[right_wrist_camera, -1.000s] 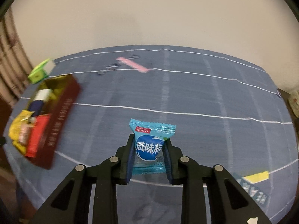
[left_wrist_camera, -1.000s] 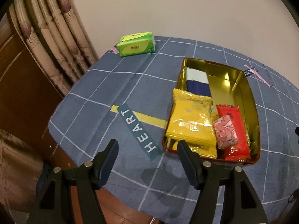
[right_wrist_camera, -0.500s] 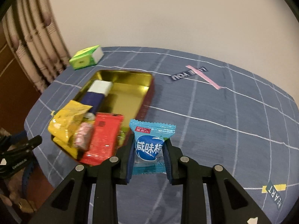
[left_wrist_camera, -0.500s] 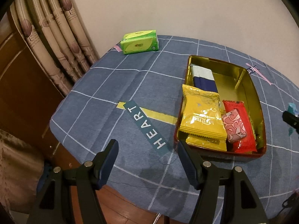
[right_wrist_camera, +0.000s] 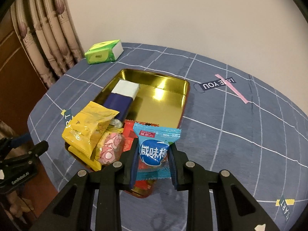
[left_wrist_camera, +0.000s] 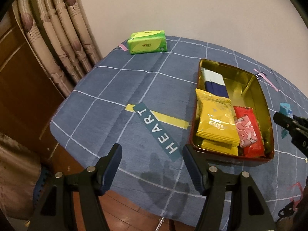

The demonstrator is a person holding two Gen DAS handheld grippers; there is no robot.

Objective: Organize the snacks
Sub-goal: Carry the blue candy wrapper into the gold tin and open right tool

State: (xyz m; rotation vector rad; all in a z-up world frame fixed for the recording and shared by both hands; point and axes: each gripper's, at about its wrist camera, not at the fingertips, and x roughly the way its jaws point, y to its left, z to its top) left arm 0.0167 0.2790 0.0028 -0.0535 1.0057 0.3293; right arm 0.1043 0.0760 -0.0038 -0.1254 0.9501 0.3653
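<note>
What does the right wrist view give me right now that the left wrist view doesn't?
Only the right wrist view shows the blue candy packet's printed face, pinched in the right tongs over the tin's near end.

Only the left wrist view shows the full HEART label and the open, empty left tongs.

Both show the gold tin, yellow packets, red packet and green tissue pack.

Black gripper (right_wrist_camera: 153,158) frames, blue pads (right_wrist_camera: 133,165), silver screws.
</note>
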